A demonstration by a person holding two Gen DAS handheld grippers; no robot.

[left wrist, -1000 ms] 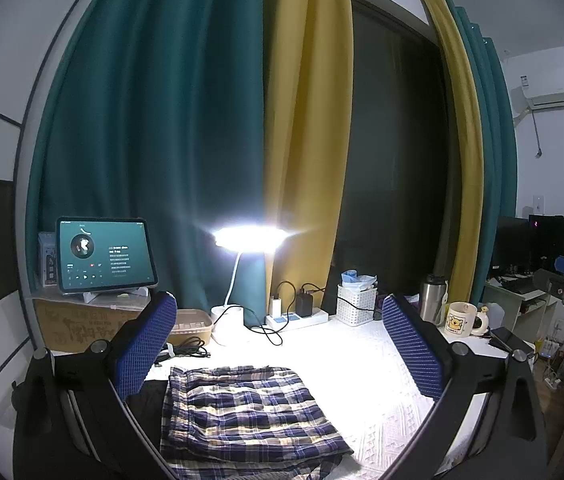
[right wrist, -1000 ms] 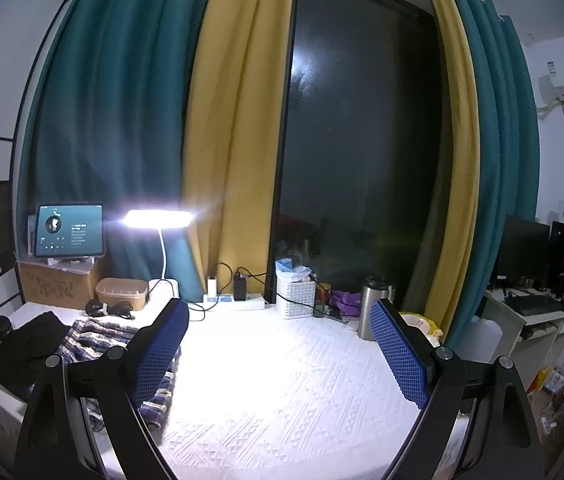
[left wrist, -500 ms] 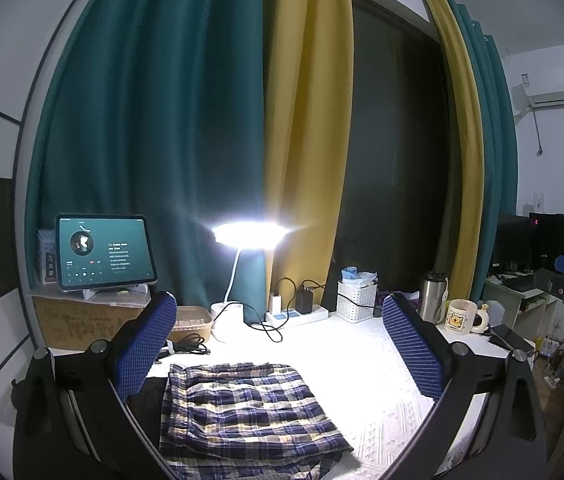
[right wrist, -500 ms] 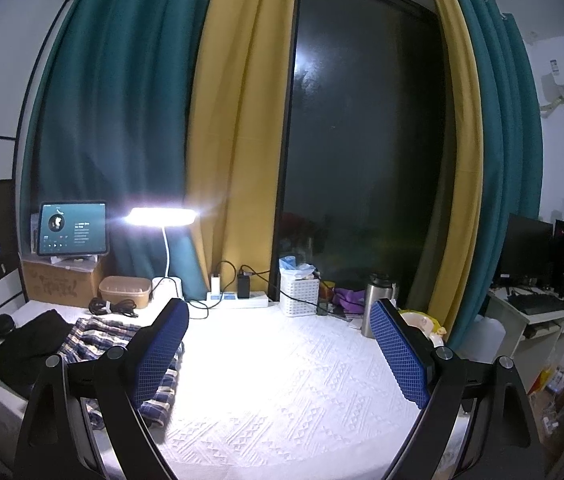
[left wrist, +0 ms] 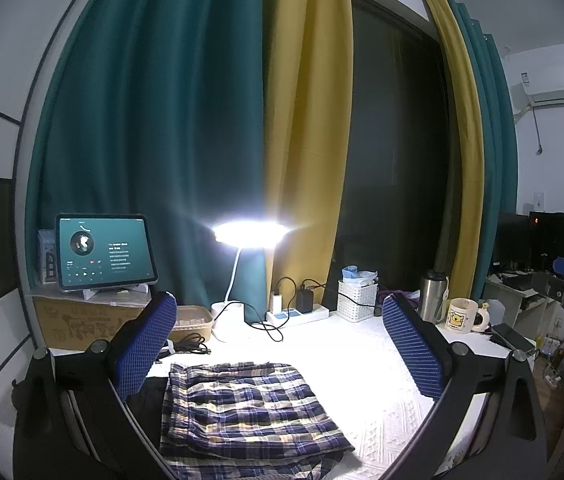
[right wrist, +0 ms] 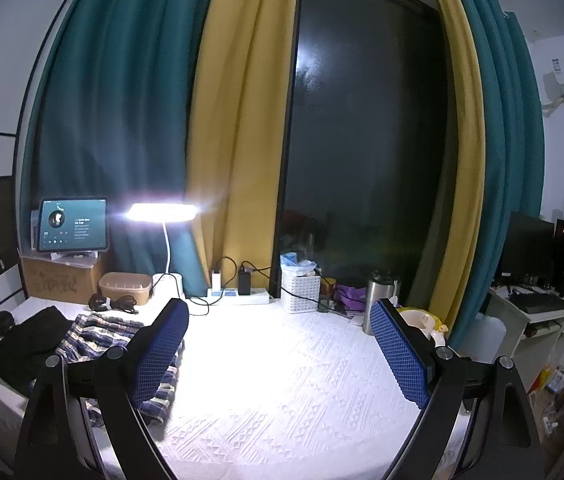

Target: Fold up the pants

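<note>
The blue, white and yellow plaid pants (left wrist: 242,408) lie folded into a flat rectangle on the white textured table cover (left wrist: 361,364). My left gripper (left wrist: 278,344) is open and empty, held above the pants. In the right wrist view the pants (right wrist: 94,336) lie at the left, partly behind my left finger. My right gripper (right wrist: 282,352) is open and empty above the bare cover (right wrist: 282,380), to the right of the pants.
A black cloth (right wrist: 30,340) lies left of the pants. Along the back stand a lit desk lamp (left wrist: 248,236), a tablet (left wrist: 104,252) on a cardboard box, a power strip (left wrist: 297,314), a white basket (left wrist: 355,300), a steel flask (left wrist: 433,294) and a mug (left wrist: 461,316).
Both grippers have risen slightly, so the scene has shifted a little lower in both views. The pants have not moved.
</note>
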